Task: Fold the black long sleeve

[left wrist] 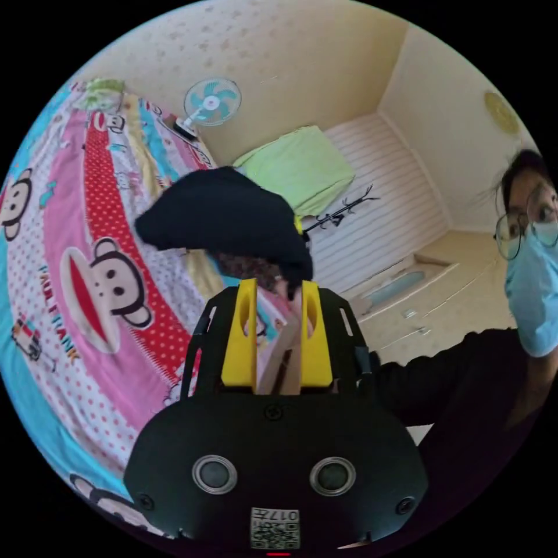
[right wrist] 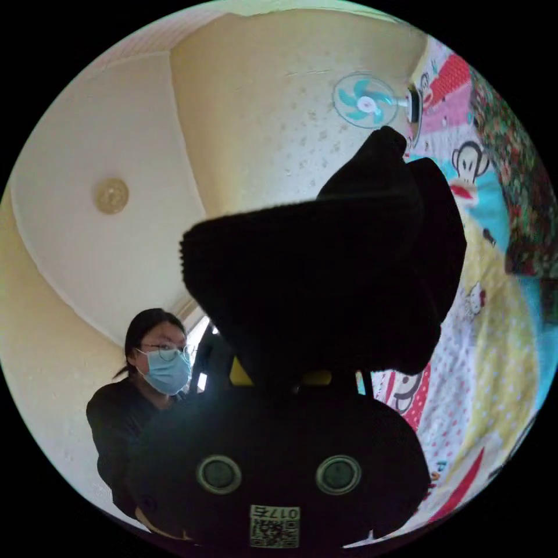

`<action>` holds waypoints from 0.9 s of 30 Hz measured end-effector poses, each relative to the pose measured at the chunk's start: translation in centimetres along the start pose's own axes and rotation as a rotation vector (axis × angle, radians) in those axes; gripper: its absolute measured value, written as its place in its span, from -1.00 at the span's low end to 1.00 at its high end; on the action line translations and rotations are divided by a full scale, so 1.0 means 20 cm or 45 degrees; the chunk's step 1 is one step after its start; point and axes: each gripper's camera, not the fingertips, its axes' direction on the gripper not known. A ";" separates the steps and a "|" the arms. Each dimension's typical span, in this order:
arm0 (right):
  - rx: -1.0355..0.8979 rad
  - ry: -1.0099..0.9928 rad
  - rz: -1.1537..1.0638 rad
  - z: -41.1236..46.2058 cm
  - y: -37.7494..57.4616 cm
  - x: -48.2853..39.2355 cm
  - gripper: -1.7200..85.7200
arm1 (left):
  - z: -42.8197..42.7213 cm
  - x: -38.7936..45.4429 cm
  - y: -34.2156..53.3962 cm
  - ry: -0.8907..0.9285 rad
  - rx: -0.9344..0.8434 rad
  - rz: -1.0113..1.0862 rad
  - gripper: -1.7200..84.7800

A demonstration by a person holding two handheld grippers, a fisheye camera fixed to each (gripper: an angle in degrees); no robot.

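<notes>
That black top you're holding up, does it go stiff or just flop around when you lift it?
Probably floppy: the black long sleeve droops in soft rounded folds over the right gripper. It looks thick and fuzzy at the edges, so likely not slippery. In the left gripper view it hangs bunched above the bedspread, suggesting it is light.

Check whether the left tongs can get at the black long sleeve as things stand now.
Probably yes. The black long sleeve hangs bunched in the air just beyond the tips of the left tongs, whose jaws stand apart, and nothing blocks the way. It also drapes over the right tongs.
</notes>
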 end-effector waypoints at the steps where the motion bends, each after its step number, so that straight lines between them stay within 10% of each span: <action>1: 0.020 0.053 -0.011 -0.08 0.00 -0.03 -0.62 | -0.02 -0.02 0.11 -0.090 0.004 0.015 -0.69; 6: 0.137 1.100 0.021 -0.62 0.31 -0.14 -0.51 | -0.19 -0.24 0.55 -0.647 0.023 -0.108 -0.55; 11: 0.038 1.726 -0.208 -0.16 0.85 -0.22 -0.40 | -0.56 -0.13 0.92 -1.366 0.258 -0.122 -0.49; 16: 0.091 1.540 -0.476 0.60 1.39 -0.21 -0.40 | -0.64 -0.14 1.05 -1.602 0.256 -0.342 -0.39; 20: -0.328 1.248 -0.513 1.33 1.69 0.06 -0.31 | -0.55 -0.39 1.17 -1.619 0.176 -0.587 -0.37; 27: -0.715 1.712 -0.454 1.89 1.98 0.54 -0.38 | -0.46 -0.33 1.25 -1.677 0.245 -0.549 -0.38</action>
